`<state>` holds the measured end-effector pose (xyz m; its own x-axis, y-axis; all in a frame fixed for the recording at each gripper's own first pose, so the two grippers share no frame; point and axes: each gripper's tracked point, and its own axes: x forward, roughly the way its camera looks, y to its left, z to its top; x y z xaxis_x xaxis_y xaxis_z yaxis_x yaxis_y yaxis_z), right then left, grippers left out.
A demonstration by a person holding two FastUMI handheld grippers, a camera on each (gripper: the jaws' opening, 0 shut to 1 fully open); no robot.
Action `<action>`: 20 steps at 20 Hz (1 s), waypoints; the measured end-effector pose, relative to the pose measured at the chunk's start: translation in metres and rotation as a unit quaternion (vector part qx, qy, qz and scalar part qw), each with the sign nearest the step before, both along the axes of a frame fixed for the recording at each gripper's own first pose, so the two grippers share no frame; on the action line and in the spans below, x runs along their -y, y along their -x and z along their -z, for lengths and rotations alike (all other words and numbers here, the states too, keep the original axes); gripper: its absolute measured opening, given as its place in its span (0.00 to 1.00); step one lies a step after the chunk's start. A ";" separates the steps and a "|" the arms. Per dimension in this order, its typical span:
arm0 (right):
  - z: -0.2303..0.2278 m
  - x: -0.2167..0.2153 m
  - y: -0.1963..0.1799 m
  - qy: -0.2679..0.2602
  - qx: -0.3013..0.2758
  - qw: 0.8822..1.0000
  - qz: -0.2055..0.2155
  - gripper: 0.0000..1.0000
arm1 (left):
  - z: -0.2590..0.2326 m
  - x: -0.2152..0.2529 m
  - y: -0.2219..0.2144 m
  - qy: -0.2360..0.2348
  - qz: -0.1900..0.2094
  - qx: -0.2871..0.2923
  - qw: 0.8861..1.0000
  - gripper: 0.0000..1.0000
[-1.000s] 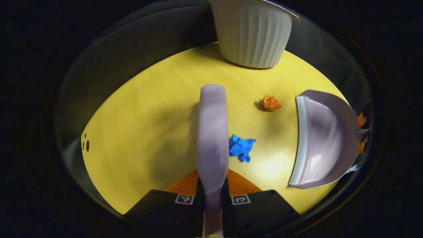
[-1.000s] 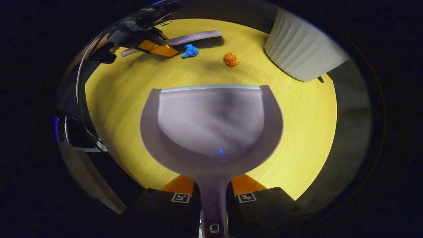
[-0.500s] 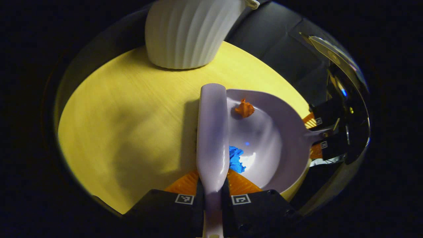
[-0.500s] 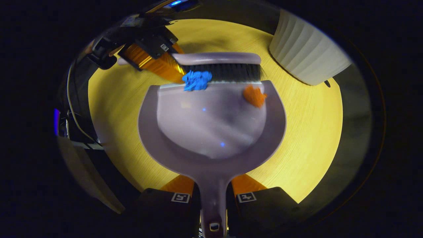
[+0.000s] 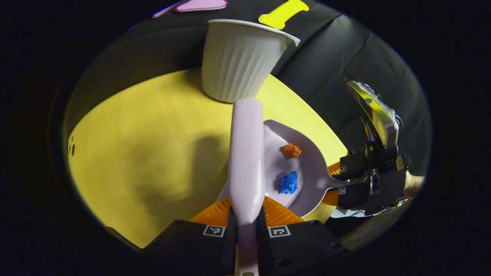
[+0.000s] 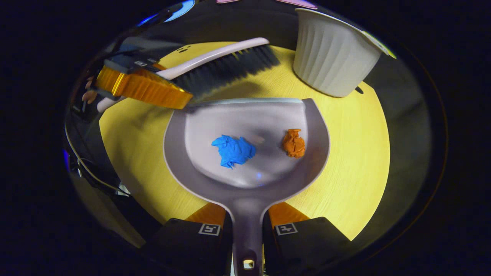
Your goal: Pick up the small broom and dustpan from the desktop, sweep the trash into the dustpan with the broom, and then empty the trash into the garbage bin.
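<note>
Two grippers are at work, each clamped on a handle. In the right gripper view, the right gripper (image 6: 247, 226) has both fingers pressed against the narrow handle of the dustpan (image 6: 245, 126), which runs up between them and widens into a smooth, glossy, pale mauve scoop with raised curved walls and a straight grey front lip. Inside the pan lie a crumpled blue paper ball (image 6: 233, 150) left of centre and a crumpled orange paper ball (image 6: 294, 143) to its right, apart from each other and short of the lip.

In the left gripper view, the left gripper (image 5: 246, 226) is closed on the handle of the small broom (image 5: 246, 153), whose smooth rounded back runs straight up the middle. From the right gripper view the broom (image 6: 226, 63) hangs tilted just beyond the pan's lip, its dark bristles (image 6: 226, 71) above the table and clear of the pan.

Beyond both tools stands the garbage bin (image 6: 333, 61), a white, vertically ribbed, tapering tub with a thin flared rim, upright near the far edge of the table (image 6: 356, 145). The tabletop is yellow with a fine wood grain and a rounded edge; a bare stretch lies between the pan's lip and the bin, and more bare surface lies to the pan's right. In the left gripper view the tabletop left of the broom is open too, and the pan reaches the table's right-hand edge.
</note>
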<state>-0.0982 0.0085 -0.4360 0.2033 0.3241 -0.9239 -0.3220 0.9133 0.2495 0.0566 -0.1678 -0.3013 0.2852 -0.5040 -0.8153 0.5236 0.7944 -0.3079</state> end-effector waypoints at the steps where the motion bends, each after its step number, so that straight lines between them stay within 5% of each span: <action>1: -0.004 0.000 -0.001 -0.001 0.001 1.000 0.011 0.37 | -0.004 -0.009 0.000 -0.005 -0.014 0.013 1.000 0.27; 10: -0.079 0.031 -0.021 0.043 0.014 0.991 0.124 0.37 | 0.060 -0.141 0.051 -0.028 -0.107 0.029 0.993 0.27; 20: -0.203 0.117 -0.130 0.074 0.060 0.973 0.210 0.37 | 0.107 -0.177 0.080 -0.034 -0.101 -0.002 0.994 0.25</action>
